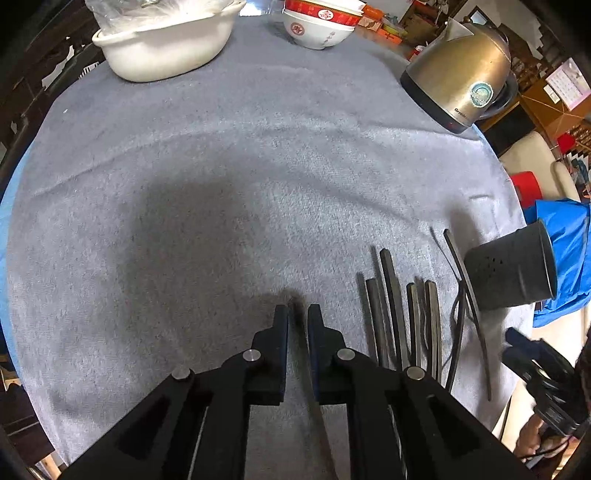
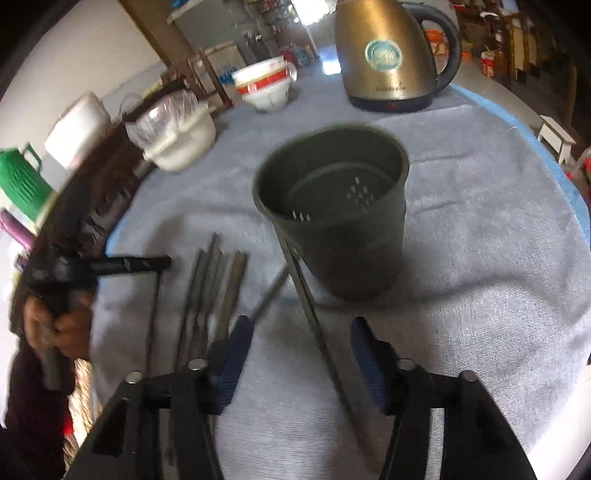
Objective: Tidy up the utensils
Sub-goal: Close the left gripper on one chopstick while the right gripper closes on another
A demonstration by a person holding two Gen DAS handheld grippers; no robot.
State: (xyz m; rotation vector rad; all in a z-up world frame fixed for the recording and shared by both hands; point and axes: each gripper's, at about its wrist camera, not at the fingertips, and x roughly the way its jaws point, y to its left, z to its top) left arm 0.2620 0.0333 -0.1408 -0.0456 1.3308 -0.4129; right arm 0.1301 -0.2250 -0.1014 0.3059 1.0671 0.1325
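Note:
My left gripper (image 1: 298, 314) is shut on a thin dark chopstick (image 1: 314, 387) that runs back between its pads. In the right wrist view the left gripper (image 2: 162, 263) is at the left, with the chopstick (image 2: 152, 317) hanging below it. Several dark chopsticks (image 1: 402, 314) (image 2: 218, 288) lie side by side on the grey towel (image 1: 221, 166). A dark perforated holder cup (image 2: 332, 221) (image 1: 509, 269) stands upright beyond my right gripper (image 2: 301, 332). The right gripper is open, and one chopstick (image 2: 314, 314) lies between its pads, touching neither and reaching the cup's foot.
A steel kettle (image 1: 458, 70) (image 2: 388, 55), stacked red-and-white bowls (image 1: 317, 26) (image 2: 266, 85) and a white tub (image 1: 166, 40) (image 2: 181, 140) stand at the far side of the round table. A person's hand (image 2: 59, 325) grips the left tool. Blue cloth (image 1: 565, 258) hangs at the right.

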